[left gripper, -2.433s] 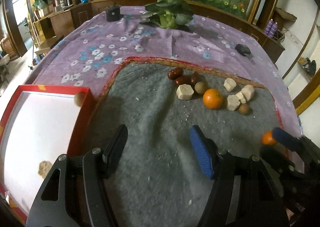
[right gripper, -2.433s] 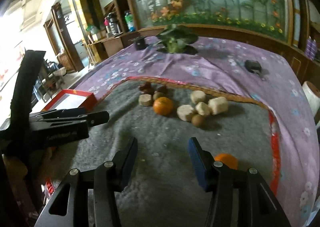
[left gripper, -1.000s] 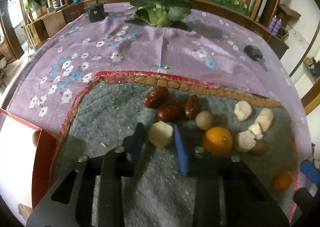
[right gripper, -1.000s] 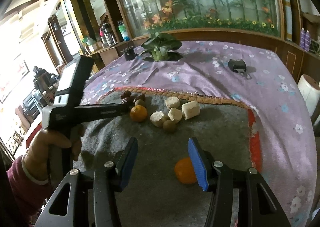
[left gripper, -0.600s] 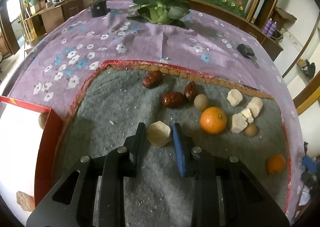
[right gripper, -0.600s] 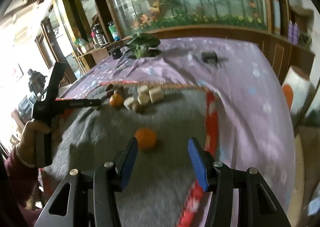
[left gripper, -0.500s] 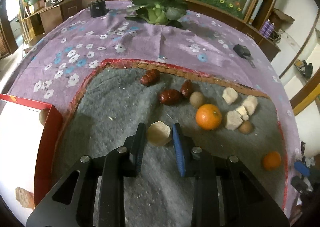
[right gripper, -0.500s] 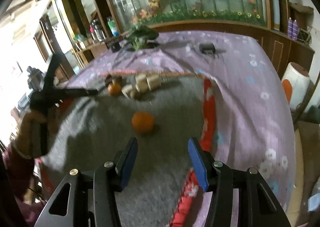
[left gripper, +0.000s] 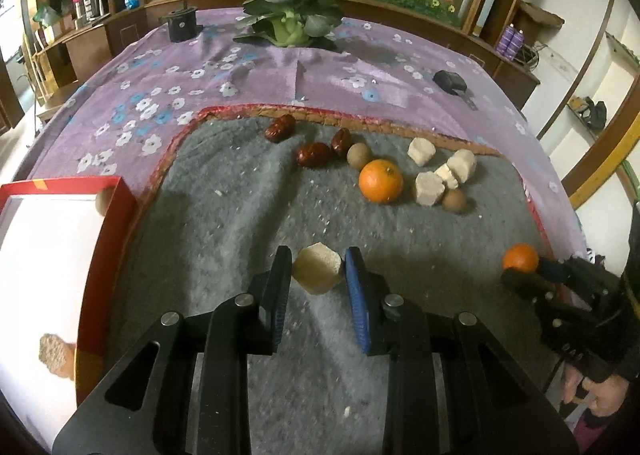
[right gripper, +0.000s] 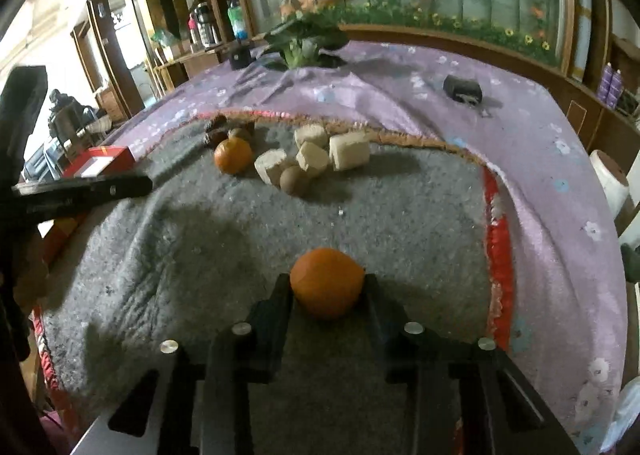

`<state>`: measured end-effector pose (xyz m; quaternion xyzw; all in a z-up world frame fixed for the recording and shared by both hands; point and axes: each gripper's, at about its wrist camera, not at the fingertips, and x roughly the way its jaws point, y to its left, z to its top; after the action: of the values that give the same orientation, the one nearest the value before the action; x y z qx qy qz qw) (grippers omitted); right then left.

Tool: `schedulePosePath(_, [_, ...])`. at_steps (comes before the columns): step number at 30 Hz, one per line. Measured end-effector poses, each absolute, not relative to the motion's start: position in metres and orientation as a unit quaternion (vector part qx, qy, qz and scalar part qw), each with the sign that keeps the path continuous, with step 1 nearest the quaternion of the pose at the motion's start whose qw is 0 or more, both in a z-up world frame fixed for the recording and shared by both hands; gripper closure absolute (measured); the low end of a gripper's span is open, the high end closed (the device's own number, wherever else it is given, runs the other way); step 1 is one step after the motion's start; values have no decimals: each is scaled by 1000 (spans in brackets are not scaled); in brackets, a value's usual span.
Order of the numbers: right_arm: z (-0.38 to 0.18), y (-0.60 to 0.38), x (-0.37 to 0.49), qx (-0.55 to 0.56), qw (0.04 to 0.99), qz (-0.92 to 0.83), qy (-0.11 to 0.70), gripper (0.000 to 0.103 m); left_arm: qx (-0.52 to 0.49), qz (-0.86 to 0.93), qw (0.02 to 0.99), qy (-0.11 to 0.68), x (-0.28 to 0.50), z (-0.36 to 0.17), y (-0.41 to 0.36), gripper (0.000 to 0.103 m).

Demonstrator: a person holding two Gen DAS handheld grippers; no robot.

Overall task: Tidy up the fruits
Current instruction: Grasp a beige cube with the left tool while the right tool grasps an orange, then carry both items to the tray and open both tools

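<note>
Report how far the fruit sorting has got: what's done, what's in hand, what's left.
Done: a round brown fruit and a rough tan piece already lie in the red-rimmed white tray.

In hand: the left gripper grips a pale tan chunk; the right gripper is closing around a small orange.

Left on the grey felt mat: the larger orange, three dark red dates, two brown round fruits, and four pale chunks.

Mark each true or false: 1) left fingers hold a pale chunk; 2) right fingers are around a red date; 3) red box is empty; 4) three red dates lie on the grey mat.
1) True: the left gripper pinches the pale chunk.
2) False: the right gripper is closing around a small orange.
3) False: the red box holds a brown piece.
4) True: three red dates lie on the grey mat.
</note>
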<state>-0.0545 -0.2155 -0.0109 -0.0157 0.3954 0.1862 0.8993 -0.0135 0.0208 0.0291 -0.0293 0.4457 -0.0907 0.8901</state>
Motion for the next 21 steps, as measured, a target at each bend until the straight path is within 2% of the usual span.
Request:
schedulePosePath(8, [11,-200,-72,7,901,215,378,70,-32,-86,898,430,-32,43,37,77])
schedulePosePath(21, [43,-85,-80,-10,880,327,345,70,-51,-12,913,404,-69,66,115,76])
